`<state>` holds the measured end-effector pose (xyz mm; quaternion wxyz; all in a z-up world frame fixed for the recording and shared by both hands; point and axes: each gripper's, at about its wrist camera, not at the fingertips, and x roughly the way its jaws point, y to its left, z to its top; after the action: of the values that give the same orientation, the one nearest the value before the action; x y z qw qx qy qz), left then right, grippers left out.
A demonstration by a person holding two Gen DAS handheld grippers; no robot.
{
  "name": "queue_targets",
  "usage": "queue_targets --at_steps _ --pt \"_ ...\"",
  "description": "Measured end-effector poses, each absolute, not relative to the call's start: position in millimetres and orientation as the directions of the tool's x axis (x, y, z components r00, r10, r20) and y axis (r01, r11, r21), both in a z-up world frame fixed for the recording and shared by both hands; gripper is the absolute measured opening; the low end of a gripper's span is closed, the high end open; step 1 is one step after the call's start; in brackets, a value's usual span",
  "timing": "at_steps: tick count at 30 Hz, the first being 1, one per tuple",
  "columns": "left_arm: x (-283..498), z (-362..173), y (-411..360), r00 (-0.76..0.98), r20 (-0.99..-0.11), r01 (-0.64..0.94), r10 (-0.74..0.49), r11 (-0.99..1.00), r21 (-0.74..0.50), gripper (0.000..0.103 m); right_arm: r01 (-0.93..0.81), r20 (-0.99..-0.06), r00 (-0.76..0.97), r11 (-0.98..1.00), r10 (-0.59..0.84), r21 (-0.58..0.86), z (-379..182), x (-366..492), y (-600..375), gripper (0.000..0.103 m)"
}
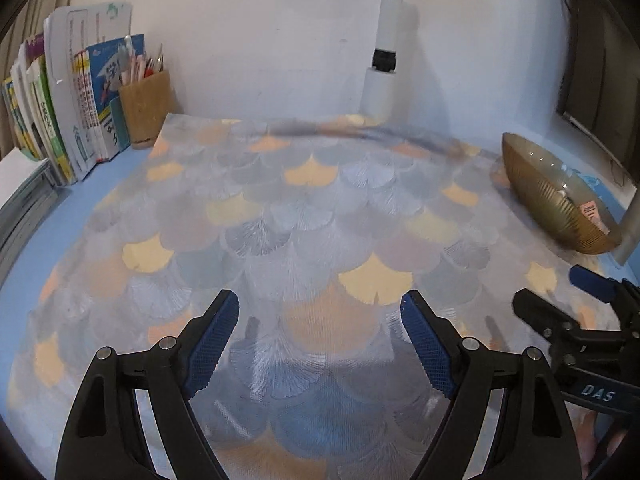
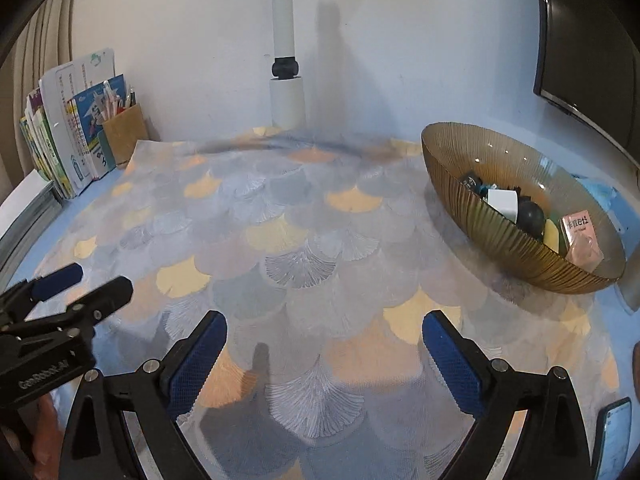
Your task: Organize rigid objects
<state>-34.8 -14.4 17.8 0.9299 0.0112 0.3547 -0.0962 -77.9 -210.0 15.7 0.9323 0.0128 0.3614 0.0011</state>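
A ribbed amber glass bowl [image 2: 492,236] stands at the right on the patterned mat [image 2: 296,240]. It holds several small objects: a white box [image 2: 502,200], a dark ball [image 2: 532,216], a yellow piece [image 2: 551,232] and a pink packet [image 2: 582,236]. The bowl also shows at the right of the left wrist view [image 1: 548,196]. My left gripper [image 1: 320,308] is open and empty above the mat. My right gripper [image 2: 324,328] is open and empty above the mat, left of the bowl. Each gripper shows at the edge of the other's view.
Books [image 1: 60,120] and a brown pen holder [image 1: 146,108] stand at the back left. A white lamp post [image 2: 286,60] rises by the back wall. A dark monitor [image 2: 592,40] is at the right. A phone [image 2: 614,432] lies at the lower right.
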Motion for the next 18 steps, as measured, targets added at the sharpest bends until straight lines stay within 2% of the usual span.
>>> queue_targets --at_steps 3,12,15,18 --pt "-39 18 -16 0.742 -0.651 0.185 -0.162 0.982 -0.033 0.083 0.014 -0.69 0.724 1.0 -0.006 0.006 13 -75 -207 0.098" --pt "-38 16 -12 0.742 -0.657 0.151 -0.133 0.988 -0.029 0.084 0.004 -0.663 0.748 0.999 -0.029 -0.04 15 -80 -200 0.098" --pt "-41 18 -12 0.755 -0.644 0.142 -0.122 0.99 -0.02 0.09 0.004 -0.662 0.749 0.999 -0.032 -0.043 15 -80 -199 0.098" --pt "-47 22 -10 0.779 -0.616 0.126 -0.117 0.992 -0.029 0.091 0.001 -0.663 0.748 0.999 -0.031 -0.046 15 -80 -198 0.098"
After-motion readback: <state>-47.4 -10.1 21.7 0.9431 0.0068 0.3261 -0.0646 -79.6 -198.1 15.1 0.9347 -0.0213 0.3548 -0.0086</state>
